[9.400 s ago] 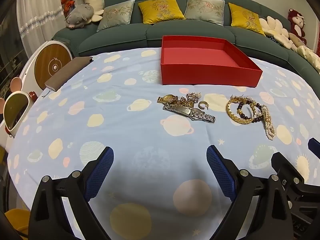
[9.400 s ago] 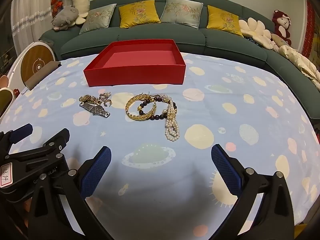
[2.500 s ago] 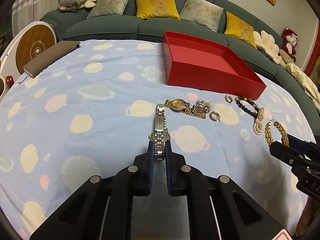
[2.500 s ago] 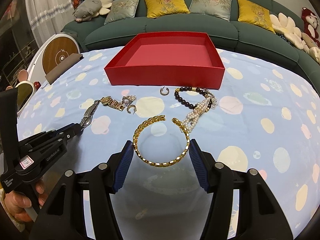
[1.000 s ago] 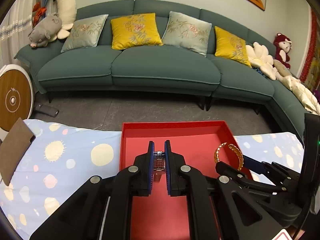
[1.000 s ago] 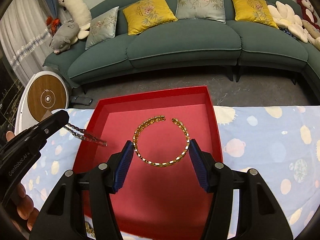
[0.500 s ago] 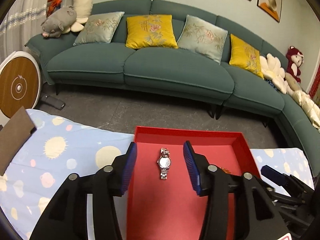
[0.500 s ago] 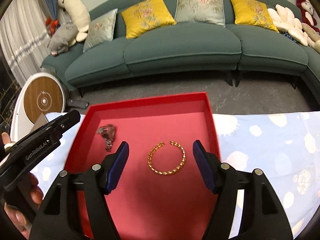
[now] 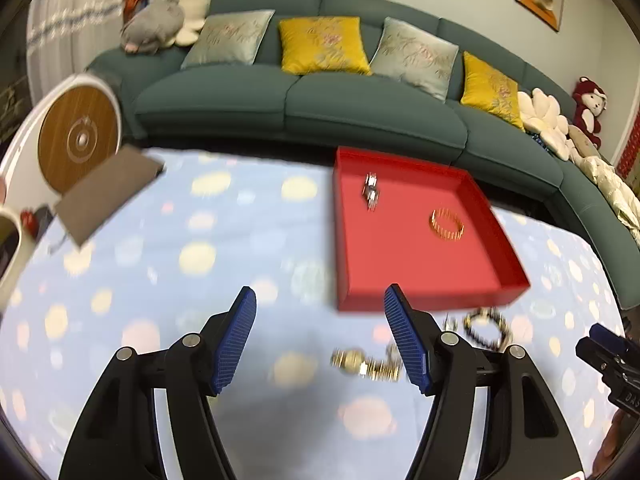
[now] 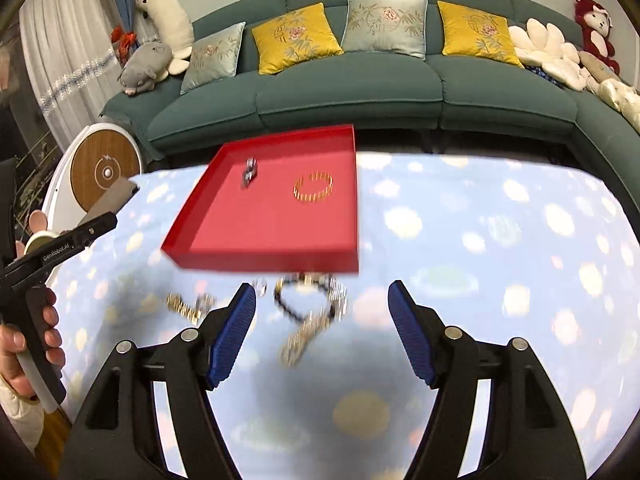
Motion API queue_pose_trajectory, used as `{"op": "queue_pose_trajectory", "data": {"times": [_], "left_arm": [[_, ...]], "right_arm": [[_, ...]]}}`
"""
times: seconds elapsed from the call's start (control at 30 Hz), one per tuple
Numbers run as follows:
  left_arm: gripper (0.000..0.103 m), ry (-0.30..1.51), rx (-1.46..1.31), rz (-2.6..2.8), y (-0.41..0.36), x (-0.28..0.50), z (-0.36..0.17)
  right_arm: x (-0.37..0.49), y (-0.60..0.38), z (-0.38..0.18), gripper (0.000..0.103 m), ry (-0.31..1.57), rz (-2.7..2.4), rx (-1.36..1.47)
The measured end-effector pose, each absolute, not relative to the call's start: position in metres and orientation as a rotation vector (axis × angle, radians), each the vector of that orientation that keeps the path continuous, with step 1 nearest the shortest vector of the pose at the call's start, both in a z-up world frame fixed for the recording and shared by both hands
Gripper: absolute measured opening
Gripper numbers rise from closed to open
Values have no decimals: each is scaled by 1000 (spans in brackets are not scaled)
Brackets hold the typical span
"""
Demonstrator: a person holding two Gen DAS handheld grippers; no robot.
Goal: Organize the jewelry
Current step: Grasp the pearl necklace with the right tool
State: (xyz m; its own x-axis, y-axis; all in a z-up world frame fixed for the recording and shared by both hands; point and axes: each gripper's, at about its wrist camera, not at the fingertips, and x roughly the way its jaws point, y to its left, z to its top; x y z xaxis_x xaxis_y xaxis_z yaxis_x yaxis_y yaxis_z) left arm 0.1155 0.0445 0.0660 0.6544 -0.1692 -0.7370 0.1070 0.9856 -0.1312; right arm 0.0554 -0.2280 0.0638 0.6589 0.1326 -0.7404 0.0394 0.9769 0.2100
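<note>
Silver watch and gold bangle lie in red box — apart.

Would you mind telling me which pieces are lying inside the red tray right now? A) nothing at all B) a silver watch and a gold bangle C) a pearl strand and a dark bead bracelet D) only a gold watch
B: the silver watch and the gold bangle lie apart on the floor of the red tray, while the dark bead bracelet sits on the cloth in front of it.

Red box; gold bangle; blue-spotted cloth
</note>
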Motion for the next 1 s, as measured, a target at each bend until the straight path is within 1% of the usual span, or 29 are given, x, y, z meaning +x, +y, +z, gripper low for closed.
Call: {"op": "queue_pose_trajectory", "data": {"times": [0.17,0.23,0.27,0.33,0.6,0.83,1.0], "left_arm": [[64,908,-182,-145,58,87,35],[64,912,-148,-149,57,83,25],[64,913,-121,-150,55,83,21],[64,913,-81,-148,52,80,12],[64,950,-101,-176,42,87,-2],[64,996,-101,-178,29,96,-16],[64,1002,-123,-176,26,99,-17]], "right_arm": [[29,-216,26,66,905,75,317],[28,-210,14,65,921,54,306],[29,-206,9,63,928,57,297],[31,-198,0,62,936,57,271],[52,-192,-18,62,924,32,261],[72,-200,-30,62,935,4,356],[80,-196,-34,56,929,-12,339]]}}
